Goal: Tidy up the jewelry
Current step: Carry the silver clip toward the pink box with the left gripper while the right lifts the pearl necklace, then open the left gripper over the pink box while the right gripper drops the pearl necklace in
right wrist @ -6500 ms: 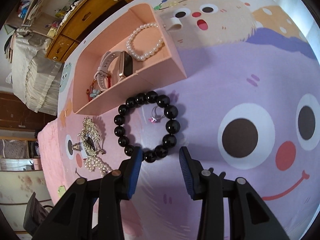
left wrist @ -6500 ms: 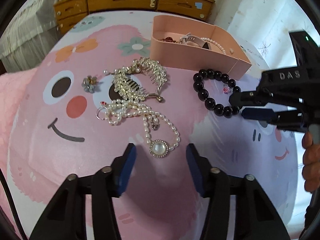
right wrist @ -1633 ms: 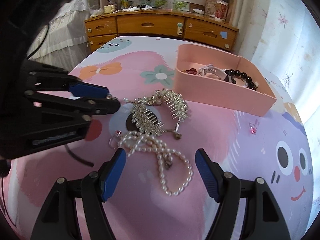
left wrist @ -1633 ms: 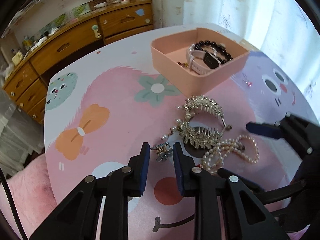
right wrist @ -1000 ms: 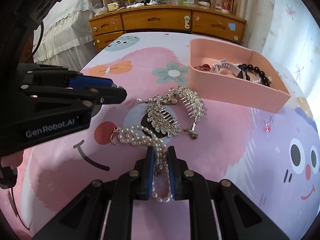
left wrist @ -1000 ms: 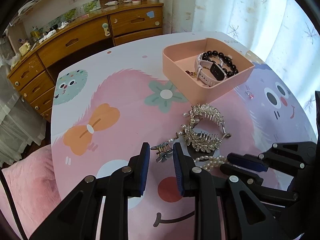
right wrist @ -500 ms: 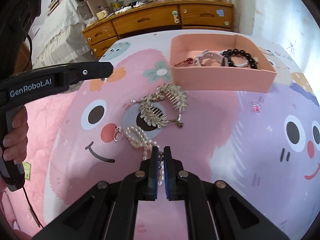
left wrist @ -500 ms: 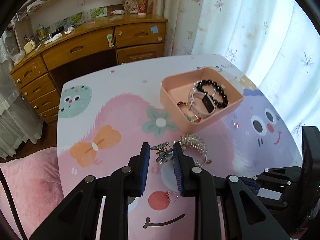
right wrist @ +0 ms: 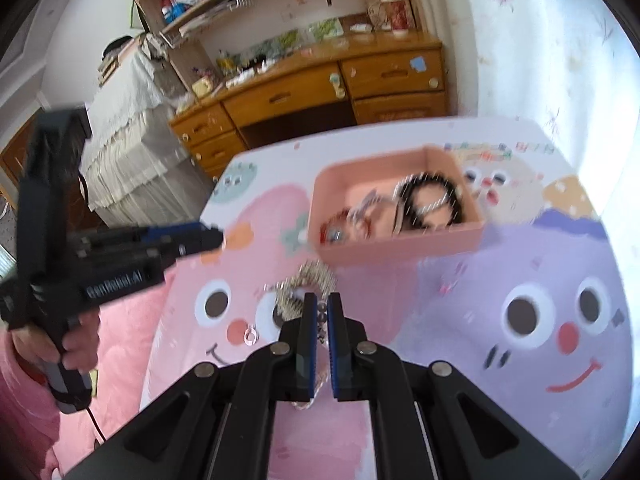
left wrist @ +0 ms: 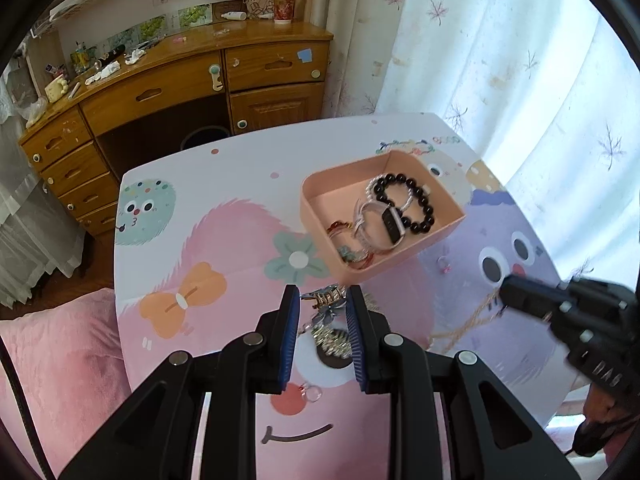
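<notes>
My left gripper (left wrist: 323, 312) is shut on a small silver flower hair clip (left wrist: 326, 305) and holds it high above the table, just short of the pink box (left wrist: 400, 261). The box holds a black bead bracelet (left wrist: 416, 204), a white watch (left wrist: 386, 226) and small red pieces. My right gripper (right wrist: 322, 314) is shut on the pearl necklace (right wrist: 308, 400), which dangles blurred between and under its fingers. A rhinestone comb (right wrist: 310, 282) lies on the mat below both grippers. In the left wrist view the right gripper (left wrist: 520, 292) is at the right with the strand trailing from it.
A small ring (right wrist: 251, 335) lies on the mat's red cheek. A tiny pink ring (left wrist: 444, 266) lies right of the box. The table's far edge faces a wooden desk (left wrist: 224, 80). A curtain hangs at the right. A hand (right wrist: 76, 344) holds the left gripper's handle.
Both grippers have risen well above the table. The right one has lifted the pearl necklace off the mat. The left one still carries the clip.
</notes>
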`<state>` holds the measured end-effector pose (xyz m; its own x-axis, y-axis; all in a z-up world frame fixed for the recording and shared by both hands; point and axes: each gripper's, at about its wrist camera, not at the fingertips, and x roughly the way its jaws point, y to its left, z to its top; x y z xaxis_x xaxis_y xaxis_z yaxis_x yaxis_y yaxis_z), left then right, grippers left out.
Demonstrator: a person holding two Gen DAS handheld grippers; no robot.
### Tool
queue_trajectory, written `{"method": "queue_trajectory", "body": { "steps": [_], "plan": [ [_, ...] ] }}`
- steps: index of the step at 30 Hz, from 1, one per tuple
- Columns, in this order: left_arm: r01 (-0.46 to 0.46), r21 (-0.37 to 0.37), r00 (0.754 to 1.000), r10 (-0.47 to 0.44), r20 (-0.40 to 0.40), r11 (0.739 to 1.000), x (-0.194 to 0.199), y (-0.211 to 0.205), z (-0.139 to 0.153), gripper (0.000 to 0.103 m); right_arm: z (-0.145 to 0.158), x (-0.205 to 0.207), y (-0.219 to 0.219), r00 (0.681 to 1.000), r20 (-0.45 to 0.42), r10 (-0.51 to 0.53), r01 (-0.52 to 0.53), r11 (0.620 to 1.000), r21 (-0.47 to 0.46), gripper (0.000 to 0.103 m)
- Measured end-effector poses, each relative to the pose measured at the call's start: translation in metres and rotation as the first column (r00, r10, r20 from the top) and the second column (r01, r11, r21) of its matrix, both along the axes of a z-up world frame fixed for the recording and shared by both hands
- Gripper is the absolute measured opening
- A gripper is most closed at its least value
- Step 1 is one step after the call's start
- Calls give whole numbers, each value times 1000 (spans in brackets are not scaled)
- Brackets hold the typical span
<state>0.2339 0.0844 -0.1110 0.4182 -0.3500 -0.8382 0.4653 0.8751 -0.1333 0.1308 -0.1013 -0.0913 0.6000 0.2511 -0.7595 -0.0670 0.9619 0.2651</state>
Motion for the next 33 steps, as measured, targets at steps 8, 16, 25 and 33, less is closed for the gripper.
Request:
{"method": "queue_trajectory", "body": {
  "steps": [8, 16, 25, 33],
  "plan": [
    [-2, -91, 999, 6, 42, 996, 7, -15, 43, 22, 69, 12, -24, 986, 160, 58, -43, 994, -96, 4],
    [-14, -160, 992, 34, 118, 987, 18, -33, 80, 22, 138, 28, -40, 941, 316, 122, -70, 983, -172, 4],
    [-95, -190, 987, 118, 110, 977, 36, -54, 70, 22, 163, 63, -52, 908, 377, 180, -116, 975, -187, 4],
    [-195, -174, 979, 203, 30, 965, 51, -64, 33, 22, 124, 90, -52, 911, 316, 264, -235, 964, -127, 5]
  ]
}}
